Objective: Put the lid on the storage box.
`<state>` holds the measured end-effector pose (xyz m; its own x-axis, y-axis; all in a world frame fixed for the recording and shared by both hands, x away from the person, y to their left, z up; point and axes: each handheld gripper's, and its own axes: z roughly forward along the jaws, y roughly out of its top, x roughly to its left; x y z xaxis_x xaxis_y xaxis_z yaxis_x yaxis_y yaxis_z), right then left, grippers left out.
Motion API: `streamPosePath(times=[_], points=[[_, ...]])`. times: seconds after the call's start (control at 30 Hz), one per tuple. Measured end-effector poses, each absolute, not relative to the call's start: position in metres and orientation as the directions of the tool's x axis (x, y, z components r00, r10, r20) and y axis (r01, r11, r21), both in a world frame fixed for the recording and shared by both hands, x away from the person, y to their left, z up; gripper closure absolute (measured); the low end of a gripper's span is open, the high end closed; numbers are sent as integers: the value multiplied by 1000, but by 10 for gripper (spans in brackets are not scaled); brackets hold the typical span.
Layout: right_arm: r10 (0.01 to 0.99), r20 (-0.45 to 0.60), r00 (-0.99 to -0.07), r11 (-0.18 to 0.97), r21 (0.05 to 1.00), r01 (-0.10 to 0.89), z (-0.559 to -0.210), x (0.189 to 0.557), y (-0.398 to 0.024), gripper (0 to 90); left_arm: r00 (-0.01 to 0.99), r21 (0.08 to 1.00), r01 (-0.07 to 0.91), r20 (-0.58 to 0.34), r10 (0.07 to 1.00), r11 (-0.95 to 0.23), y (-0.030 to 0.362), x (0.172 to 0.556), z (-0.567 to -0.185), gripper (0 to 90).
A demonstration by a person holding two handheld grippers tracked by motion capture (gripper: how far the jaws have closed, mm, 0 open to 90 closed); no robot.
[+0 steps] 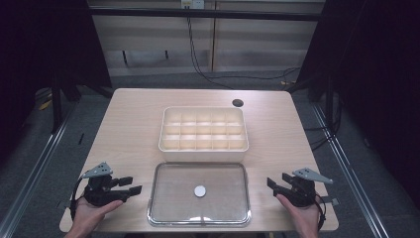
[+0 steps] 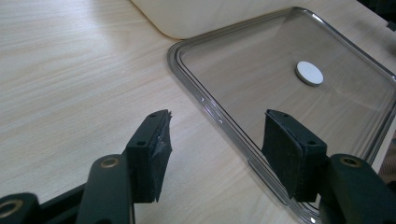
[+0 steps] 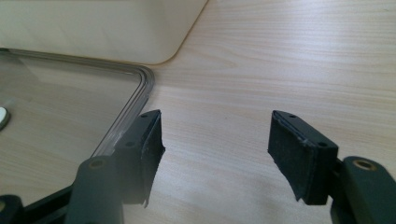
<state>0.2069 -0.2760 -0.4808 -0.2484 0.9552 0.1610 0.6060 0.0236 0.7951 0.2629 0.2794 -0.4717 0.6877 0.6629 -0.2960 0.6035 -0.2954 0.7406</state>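
A cream box (image 1: 203, 147) divided into several empty compartments stands at the table's middle. In front of it lies a clear flat lid (image 1: 168, 198) with a white round knob (image 1: 200, 191) at its centre. My left gripper (image 1: 130, 185) rests on the table just left of the lid, open, jaws pointing toward it. In the left gripper view my left gripper (image 2: 217, 126) has nothing between its pads, with the lid (image 2: 252, 93) and knob (image 2: 309, 73) just ahead. My right gripper (image 1: 277, 180) sits right of the lid, open and empty. The right gripper view shows that gripper (image 3: 218, 120) over bare wood beside the lid's corner (image 3: 140, 81).
The wooden table (image 1: 129, 124) has a dark round cable hole (image 1: 237, 103) at the back right. Its front edge runs just below both hands. Cables hang behind the table, and dark curtains flank both sides. The box wall (image 3: 93, 28) is close ahead of the right gripper.
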Motion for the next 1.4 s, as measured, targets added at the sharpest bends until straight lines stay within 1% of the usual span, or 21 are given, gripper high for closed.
streamPosePath(times=[0.1,0.2,0.23,0.3,0.37,0.4,0.47,0.57,0.63,0.77,0.83,0.93,1.0,1.17,1.23,1.3,1.33,1.37,1.4], points=[[953,184,-242,2,792,610,-479,206,-279,356,684,745,600,-290,670,-291,280,261,-471,405],[959,185,-213,-17,792,610,-477,203,-281,346,682,745,606,-307,664,-277,280,261,-470,362],[959,185,-213,-17,792,610,-477,203,-281,346,682,745,606,-307,664,-277,280,261,-470,352],[946,233,-224,-40,772,634,-477,203,-283,362,674,741,611,-304,674,-277,280,262,-470,351],[942,234,-240,-24,760,649,-476,204,-282,369,677,740,608,-295,674,-287,278,262,-470,351],[934,250,-255,-24,757,653,-474,204,-279,372,683,740,602,-284,673,-298,276,262,-470,359],[932,244,-268,-12,760,650,-471,202,-274,373,688,741,600,-287,667,-300,276,261,-469,394],[928,239,-287,9,755,656,-467,202,-268,369,689,743,598,-287,665,-299,276,261,-467,411],[915,239,-325,38,752,658,-464,201,-259,386,691,743,598,-290,662,-299,276,259,-466,416],[904,249,-348,48,749,661,-461,200,-251,401,713,744,587,-290,638,-318,272,257,-462,431],[900,251,-357,53,749,660,-459,201,-247,401,727,747,580,-295,620,-324,270,257,-461,479],[889,262,-376,62,745,665,-459,205,-241,408,728,739,583,-290,621,-338,265,260,-460,472],[882,262,-391,77,741,668,-458,208,-237,430,732,737,579,-281,621,-348,260,262,-459,481],[873,258,-414,90,750,656,-452,217,-227,448,747,734,562,-254,614,-380,247,272,-456,499],[869,253,-424,96,757,647,-448,221,-223,455,746,731,573,-278,606,-370,244,277,-454,500],[870,248,-426,98,760,642,-444,227,-220,461,750,730,570,-275,602,-377,241,279,-450,503],[869,242,-431,107,759,642,-440,232,-218,472,754,731,573,-292,588,-372,239,280,-448,515],[870,231,-436,117,761,638,-438,235,-218,476,768,738,543,-245,591,-400,235,279,-443,512],[868,232,-439,120,760,639,-437,238,-217,477,769,741,541,-245,590,-397,234,279,-443,514]])
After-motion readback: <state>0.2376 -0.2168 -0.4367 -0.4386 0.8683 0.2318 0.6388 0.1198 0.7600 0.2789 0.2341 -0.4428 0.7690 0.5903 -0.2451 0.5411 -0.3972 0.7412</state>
